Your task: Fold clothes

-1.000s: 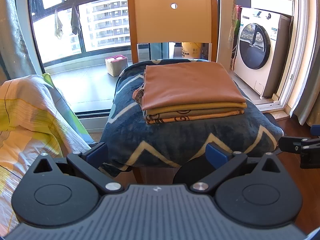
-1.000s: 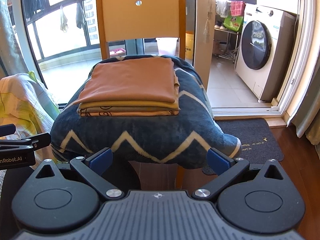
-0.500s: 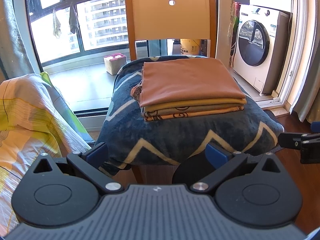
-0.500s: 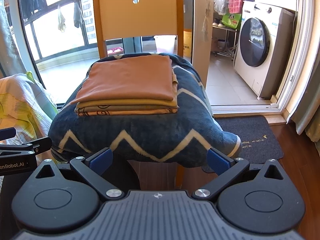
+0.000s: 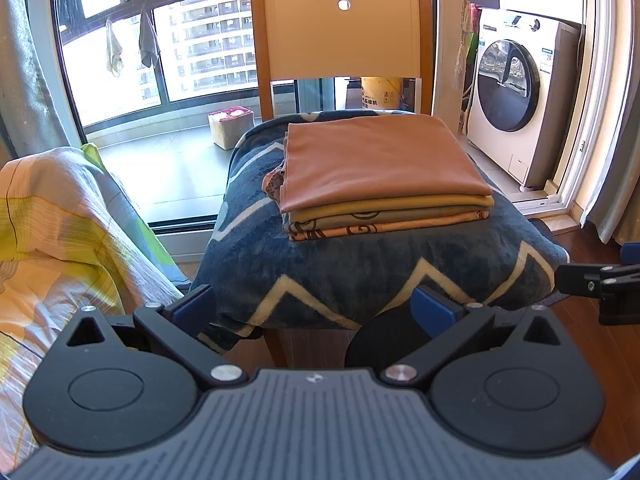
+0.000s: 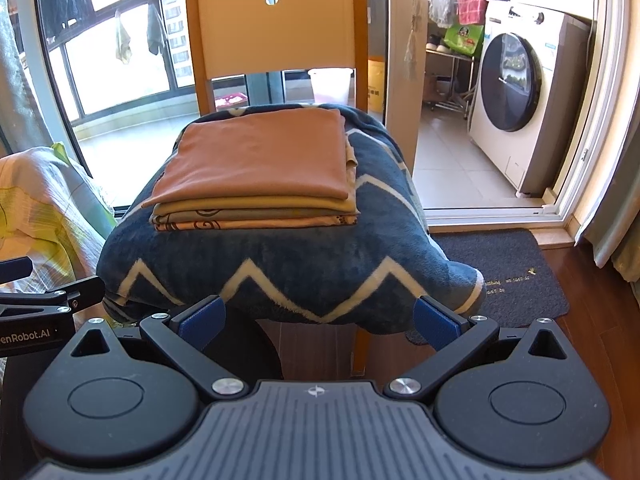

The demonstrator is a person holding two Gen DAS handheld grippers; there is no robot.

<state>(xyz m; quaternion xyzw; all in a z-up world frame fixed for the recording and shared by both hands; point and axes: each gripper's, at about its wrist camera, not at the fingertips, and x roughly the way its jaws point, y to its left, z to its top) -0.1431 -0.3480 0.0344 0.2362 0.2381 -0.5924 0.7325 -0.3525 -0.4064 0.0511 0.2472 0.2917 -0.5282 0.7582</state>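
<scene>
A stack of folded clothes (image 5: 380, 172), a plain brown piece on top of patterned tan ones, lies on a dark blue zigzag blanket (image 5: 360, 272) draped over a wooden chair (image 5: 344, 28). The stack also shows in the right wrist view (image 6: 256, 172). My left gripper (image 5: 314, 306) is open and empty, held in front of the blanket's front edge. My right gripper (image 6: 318, 318) is open and empty, also just short of the blanket (image 6: 280, 268). Each gripper shows at the edge of the other's view.
A bed with a yellow patterned sheet (image 5: 52, 232) lies at the left. A washing machine (image 5: 516, 108) stands at the back right behind a sliding door track. A dark doormat (image 6: 508, 272) lies on the wood floor at the right. Big windows are behind the chair.
Both views have tilted up slightly, so the chair and stack sit a little lower in frame. Both grippers stay open and empty.
</scene>
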